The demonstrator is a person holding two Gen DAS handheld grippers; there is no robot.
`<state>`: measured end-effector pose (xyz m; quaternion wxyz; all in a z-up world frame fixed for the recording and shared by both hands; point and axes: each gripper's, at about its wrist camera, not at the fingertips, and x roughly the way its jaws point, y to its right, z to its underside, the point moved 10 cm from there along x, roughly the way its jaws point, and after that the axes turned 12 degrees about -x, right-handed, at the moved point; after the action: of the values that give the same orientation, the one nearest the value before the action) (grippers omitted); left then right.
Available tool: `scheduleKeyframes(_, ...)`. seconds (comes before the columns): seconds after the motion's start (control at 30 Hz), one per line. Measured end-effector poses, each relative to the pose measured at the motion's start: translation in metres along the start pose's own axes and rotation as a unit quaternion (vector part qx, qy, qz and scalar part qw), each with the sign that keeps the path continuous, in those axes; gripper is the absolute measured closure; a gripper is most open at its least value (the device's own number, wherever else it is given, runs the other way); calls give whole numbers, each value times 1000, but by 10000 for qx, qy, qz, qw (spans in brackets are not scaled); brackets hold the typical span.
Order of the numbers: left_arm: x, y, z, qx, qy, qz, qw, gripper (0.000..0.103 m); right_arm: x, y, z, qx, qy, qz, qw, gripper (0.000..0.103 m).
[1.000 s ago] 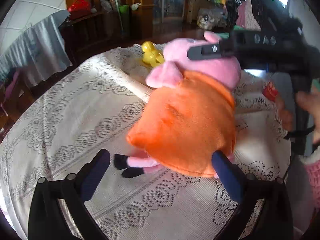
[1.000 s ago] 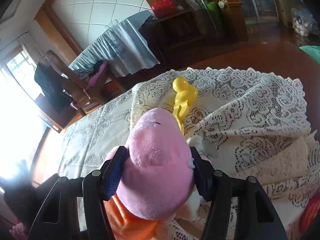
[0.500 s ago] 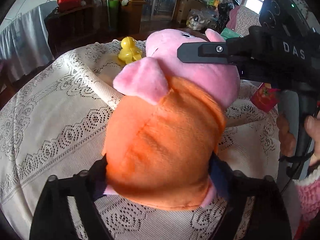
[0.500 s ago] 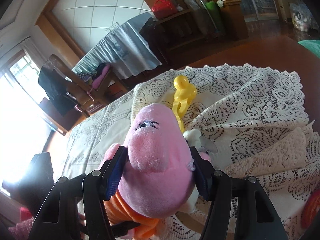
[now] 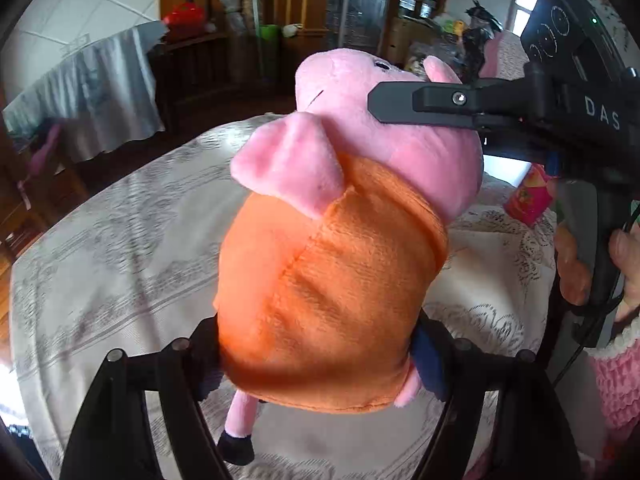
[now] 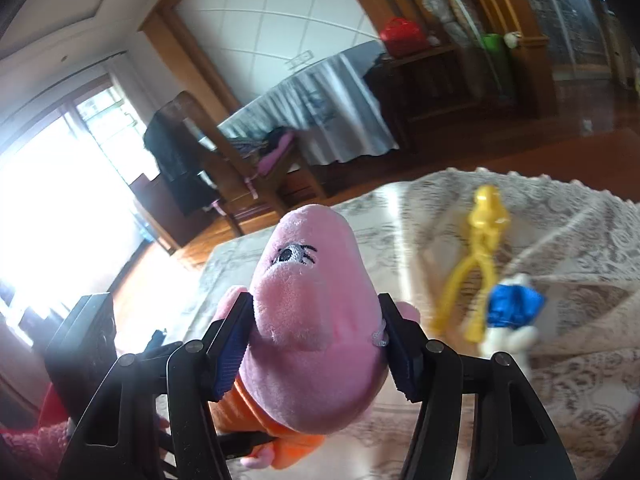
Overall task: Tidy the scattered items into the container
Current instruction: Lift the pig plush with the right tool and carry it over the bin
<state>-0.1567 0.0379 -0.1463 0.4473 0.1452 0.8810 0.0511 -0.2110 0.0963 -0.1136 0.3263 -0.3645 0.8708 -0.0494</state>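
A plush pig [image 5: 332, 280] with a pink head and orange dress hangs above the lace-covered table, held from two sides. My left gripper [image 5: 318, 352] has its jaws closing on the orange body, and the pads press into the plush. My right gripper [image 6: 314, 312] is shut on the pig's pink head [image 6: 308, 320]. One of its black fingers [image 5: 440, 104] crosses the head in the left wrist view. The pig's legs dangle free below the dress. No container shows in either view.
A white lace tablecloth [image 5: 120, 240] covers the table. Yellow toy tongs [image 6: 480, 248] and a small white figure in blue [image 6: 512, 316] lie to the right. A red packet [image 5: 528, 196] stands behind the pig. A person's hand [image 5: 624, 256] grips the right handle.
The left jaws went from wide open around the pig to closed on its orange body. Both grippers rose, and the pig came up off the cloth.
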Motion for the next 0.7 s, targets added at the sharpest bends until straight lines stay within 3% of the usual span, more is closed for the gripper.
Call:
scheduleKeyframes(0.3, -79, -120, 47, -647, 206, -847, 9941, 27, 75, -136, -3, -374, -240, -1043, 9935, 42)
scheduleKeyframes(0.7, -162, -252, 112, -1538, 472, -1576, 9743, 27, 154, -310, 10, -1205, -756, -2015, 9691, 42)
